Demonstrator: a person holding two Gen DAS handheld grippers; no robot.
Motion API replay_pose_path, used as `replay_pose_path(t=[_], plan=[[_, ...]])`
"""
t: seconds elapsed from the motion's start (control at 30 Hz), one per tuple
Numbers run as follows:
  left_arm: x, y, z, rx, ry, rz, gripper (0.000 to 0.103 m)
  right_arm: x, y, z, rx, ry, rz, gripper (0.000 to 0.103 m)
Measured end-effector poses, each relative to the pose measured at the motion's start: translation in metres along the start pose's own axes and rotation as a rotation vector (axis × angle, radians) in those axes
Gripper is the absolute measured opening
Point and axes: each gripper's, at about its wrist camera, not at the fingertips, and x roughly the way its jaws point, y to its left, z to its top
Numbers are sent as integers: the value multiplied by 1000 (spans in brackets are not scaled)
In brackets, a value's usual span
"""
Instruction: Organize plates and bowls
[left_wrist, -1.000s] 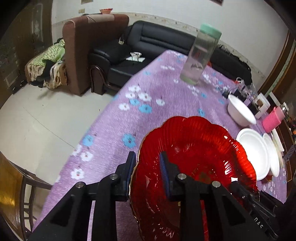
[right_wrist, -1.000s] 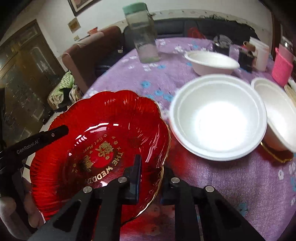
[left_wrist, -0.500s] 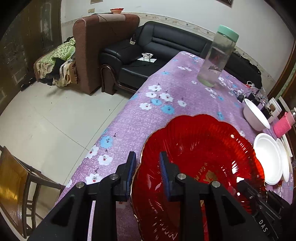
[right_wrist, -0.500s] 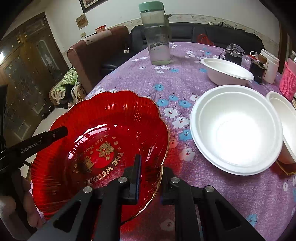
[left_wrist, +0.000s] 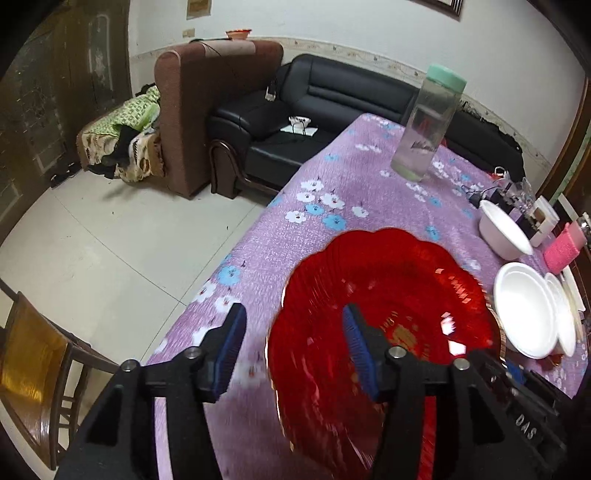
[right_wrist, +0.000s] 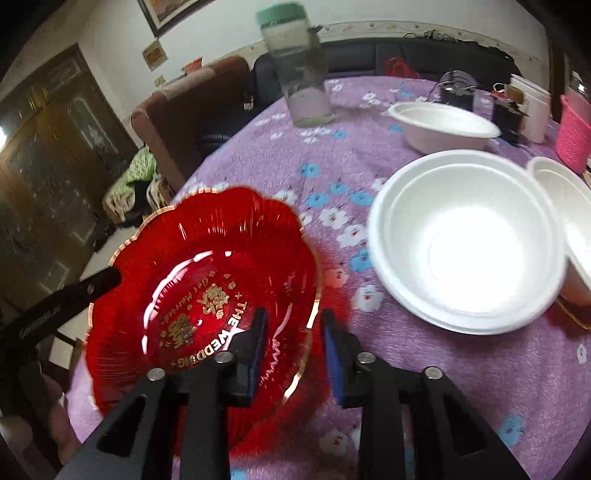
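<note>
The red plate (right_wrist: 207, 291) lies on the purple cloth (right_wrist: 369, 155) near the tabletop's near-left edge, its scalloped gold rim and gold lettering facing up. Both grippers straddle that rim with jaws opening — the left gripper (left_wrist: 291, 347) at the plate's left side, the right gripper (right_wrist: 293, 347) at its near-right side — and the pads stand clear of the rim, no longer pinching. Just right of the plate sits a stack of white bowls (right_wrist: 465, 240), touching another white bowl (right_wrist: 565, 206) at the right edge. A single white bowl (right_wrist: 443, 125) stands farther back, and a clear bottle (right_wrist: 299, 70) near the far edge.
</note>
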Motion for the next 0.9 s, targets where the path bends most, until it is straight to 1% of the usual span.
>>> replay_pose_path(t=[0.1, 0.13, 0.2, 0.27, 0.33, 0.4, 0.43, 0.47, 0.57, 0.6, 0.63, 0.67, 0.73, 0.8, 0.87, 0.9], plan=[[-30, -9, -8, 8, -44, 0, 60, -25, -8, -5, 3, -40, 6, 34], [-44, -15, -12, 7, -62, -10, 64, -35, -11, -8, 3, -53, 8, 34], [-67, -27, -18, 13, -87, -45, 65, -58, -21, -16, 10, -79, 13, 34], [-93, -45, -25, 31, -109, -100, 65, -85, -37, -23, 29, -117, 9, 34], [-120, -63, -28, 59, -123, -172, 65, -112, -51, -26, 43, -155, -4, 34], [-158, -86, -29, 103, -146, -260, 65, -149, -62, -27, 35, -216, -41, 34], [-173, -93, -29, 118, -163, -285, 65, -174, -68, -27, 30, -259, -61, 34], [-198, -102, -29, 141, -198, -318, 65, -192, -71, -26, 25, -287, -67, 34], [-272, -123, -24, 205, -310, -385, 65, -267, -79, -21, 7, -420, -77, 34], [-294, -127, -23, 226, -349, -395, 65, -298, -80, -19, 0, -471, -76, 34], [-317, -131, -21, 245, -393, -405, 66, -319, -80, -17, -4, -504, -75, 34], [-340, -134, -18, 261, -436, -411, 70, -348, -79, -13, -11, -551, -77, 34], [-380, -139, -8, 286, -504, -403, 73, -397, -77, -2, -33, -626, -88, 34], [-412, -143, 10, 300, -545, -386, 75, -440, -70, 14, -52, -697, -92, 34], [-439, -149, 31, 305, -583, -356, 79, -479, -62, 31, -73, -763, -103, 35], [-451, -150, 41, 297, -613, -324, 79, -493, -58, 34, -77, -789, -109, 39]])
